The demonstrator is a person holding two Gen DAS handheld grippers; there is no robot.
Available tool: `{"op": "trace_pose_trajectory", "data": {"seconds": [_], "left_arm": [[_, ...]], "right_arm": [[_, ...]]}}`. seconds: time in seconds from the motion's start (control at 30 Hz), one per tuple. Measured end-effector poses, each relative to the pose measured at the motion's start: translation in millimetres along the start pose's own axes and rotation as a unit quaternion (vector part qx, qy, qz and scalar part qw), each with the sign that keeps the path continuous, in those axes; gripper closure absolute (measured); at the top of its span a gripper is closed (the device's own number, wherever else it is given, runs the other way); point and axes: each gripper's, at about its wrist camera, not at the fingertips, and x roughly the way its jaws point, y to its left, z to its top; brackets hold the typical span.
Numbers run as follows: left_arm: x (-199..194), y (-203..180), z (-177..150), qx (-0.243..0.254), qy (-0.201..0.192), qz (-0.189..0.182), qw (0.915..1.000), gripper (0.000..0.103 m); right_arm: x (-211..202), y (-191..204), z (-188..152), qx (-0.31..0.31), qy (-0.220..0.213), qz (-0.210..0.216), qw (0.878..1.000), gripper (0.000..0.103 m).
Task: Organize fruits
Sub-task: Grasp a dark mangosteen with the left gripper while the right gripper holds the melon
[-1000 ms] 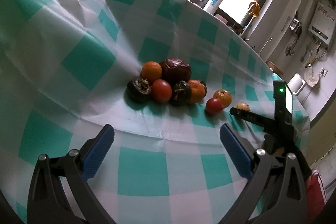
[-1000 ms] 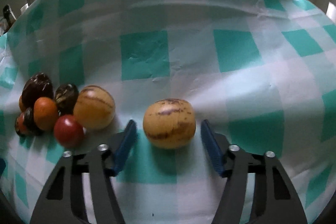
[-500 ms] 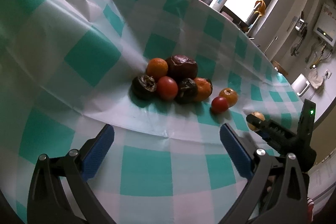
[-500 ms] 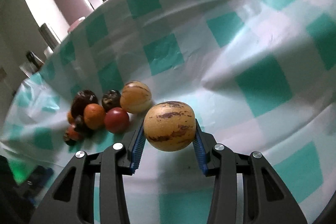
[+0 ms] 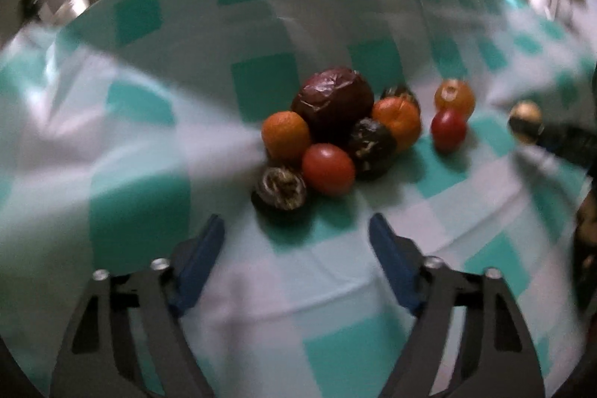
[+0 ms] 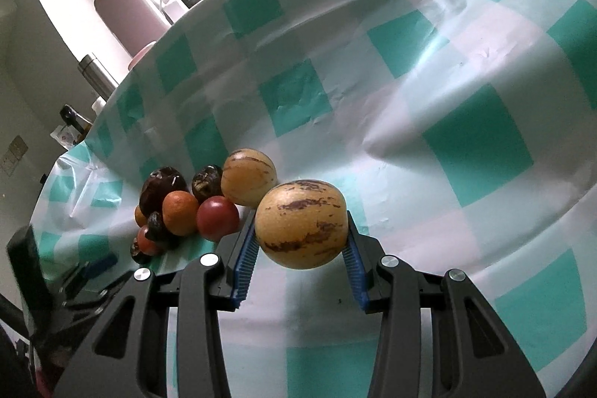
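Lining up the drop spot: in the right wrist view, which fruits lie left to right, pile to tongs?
Wrinkled dark fruit → orange → red tomato → resting striped melon → striped melon held in the right tongs.

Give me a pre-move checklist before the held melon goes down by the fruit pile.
1. Right gripper shut on the striped yellow melon, pads on both sides: ok.
2. Melon clear of the tablecloth: cannot tell.
3. Second striped melon sits beside the pile, free cloth to its right: ok.
4. Left gripper holds nothing; its jaws have just been closing, nothing between them: ok.
5. Left wrist view sharp enough to judge: not ok, blurred.
6. Dark wrinkled fruit lies just ahead of the left fingers, untouched: ok.
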Motion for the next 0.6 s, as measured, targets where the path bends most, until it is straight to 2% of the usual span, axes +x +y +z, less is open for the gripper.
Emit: {"op": "trace_pose_trajectory", "data": {"seconds": [0.1,0.3,0.33,0.37,0.43,0.53,0.6], "left_arm": [[15,1,11,0.038,0.016,-0.006,0.9991,0.045],[25,7,13,0.067,0.019,-0.031,0.9971,0.048],[23,9,11,0.063,0.017,-0.03,0.9974,0.059],[22,9,8,0.063,0.014,-0.019,0.9978,0.065],[13,11,1,0.047,0.008,-0.03,0.9984,0.065],[-17,3,-19,0.002,-0.025,-0.052,0.9983,0.065],[-40,-9,-38,-0.046,-0.049,-0.077,0.9948,0.065]], "right_arm": [[-2,-1,0,0.0,0.0,0.0,1.0,0.061],[1,0,0,-0.001,0.004,-0.001,1.0,0.061],[1,0,0,-0.001,0.004,-0.001,1.0,0.061],[0,0,-1,-0.001,0.004,0.0,1.0,0.061],[0,0,-1,-0.001,0.003,0.001,1.0,0.061],[1,-1,-1,-0.001,0.003,0.001,1.0,0.061],[1,-1,-1,-0.001,0.004,0.001,1.0,0.061]]}}
